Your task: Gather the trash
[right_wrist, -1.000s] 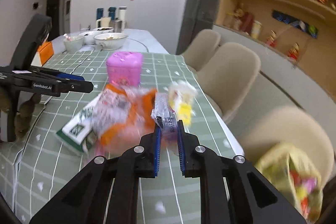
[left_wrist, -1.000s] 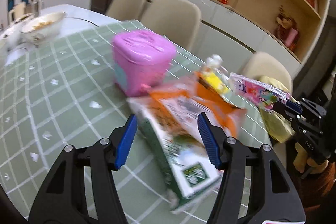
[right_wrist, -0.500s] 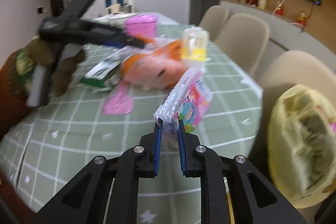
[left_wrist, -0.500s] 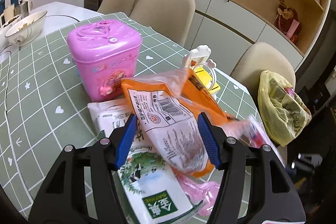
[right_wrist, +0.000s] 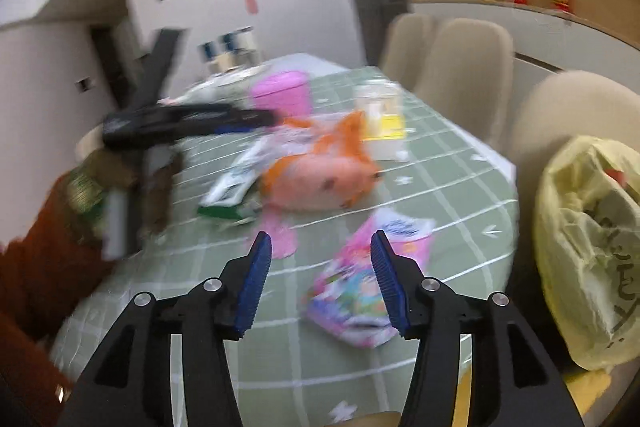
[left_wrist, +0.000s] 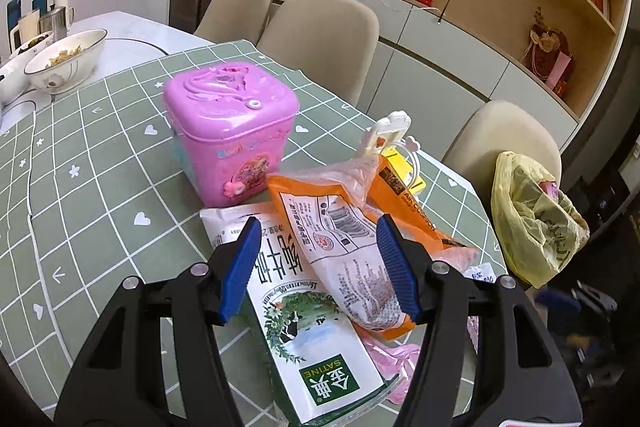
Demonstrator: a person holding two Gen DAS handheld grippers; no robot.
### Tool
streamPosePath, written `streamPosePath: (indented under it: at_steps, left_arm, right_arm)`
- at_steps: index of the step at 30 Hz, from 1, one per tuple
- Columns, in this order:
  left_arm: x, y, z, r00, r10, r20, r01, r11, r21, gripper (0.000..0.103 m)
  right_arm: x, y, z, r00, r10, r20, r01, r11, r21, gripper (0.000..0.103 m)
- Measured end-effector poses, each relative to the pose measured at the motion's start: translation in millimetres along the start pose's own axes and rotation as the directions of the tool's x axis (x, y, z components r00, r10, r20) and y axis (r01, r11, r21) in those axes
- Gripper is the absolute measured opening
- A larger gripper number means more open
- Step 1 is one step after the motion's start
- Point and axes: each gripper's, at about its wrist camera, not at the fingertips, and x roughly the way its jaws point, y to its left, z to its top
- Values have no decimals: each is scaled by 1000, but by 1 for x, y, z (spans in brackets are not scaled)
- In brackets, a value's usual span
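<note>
My left gripper [left_wrist: 318, 269] is open, its fingers hanging over an orange snack bag [left_wrist: 352, 235] that lies across a white and green milk pouch [left_wrist: 312, 327]. A pink scrap [left_wrist: 390, 359] lies under them. My right gripper [right_wrist: 320, 283] is open and empty above a pink printed wrapper [right_wrist: 368, 283] lying on the table near its right edge. The right wrist view is blurred and also shows the orange bag [right_wrist: 320, 171], the pouch [right_wrist: 232, 187] and my left gripper [right_wrist: 188, 123]. A yellow trash bag [right_wrist: 592, 243] hangs at the right; it also shows in the left wrist view [left_wrist: 536, 219].
A pink plastic box [left_wrist: 230, 131] stands on the green checked tablecloth [left_wrist: 88, 187] behind the trash. A white and yellow container [left_wrist: 394, 155] stands beyond the orange bag. Bowls [left_wrist: 64, 63] and cups sit at the far left. Beige chairs [left_wrist: 324, 35] line the far side.
My right gripper carried the pink wrapper to the table's right edge, then opened and let it drop onto the cloth. My left gripper stayed open and moved in over the orange bag.
</note>
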Motion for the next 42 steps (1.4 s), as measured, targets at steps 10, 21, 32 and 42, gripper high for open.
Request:
streamPosePath:
  at_steps: [10, 21, 32, 42]
  left_arm:
    - [3, -7, -5, 1000, -9, -27, 10, 1000, 27, 57]
    - [6, -1, -5, 999, -5, -38, 6, 1000, 11, 57]
    - [5, -1, -7, 999, -18, -49, 18, 1000, 2, 57]
    - [11, -18, -17, 997, 15, -74, -12, 999, 34, 57]
  right_arm:
    - [53, -19, -3, 986, -75, -146, 93, 989, 117, 50]
    - [58, 6, -13, 964, -194, -184, 187, 981, -56, 51]
    - [39, 16, -15, 988, -104, -111, 96, 992, -77, 9]
    - [-15, -23, 2, 980, -194, 44, 195, 981, -5, 7]
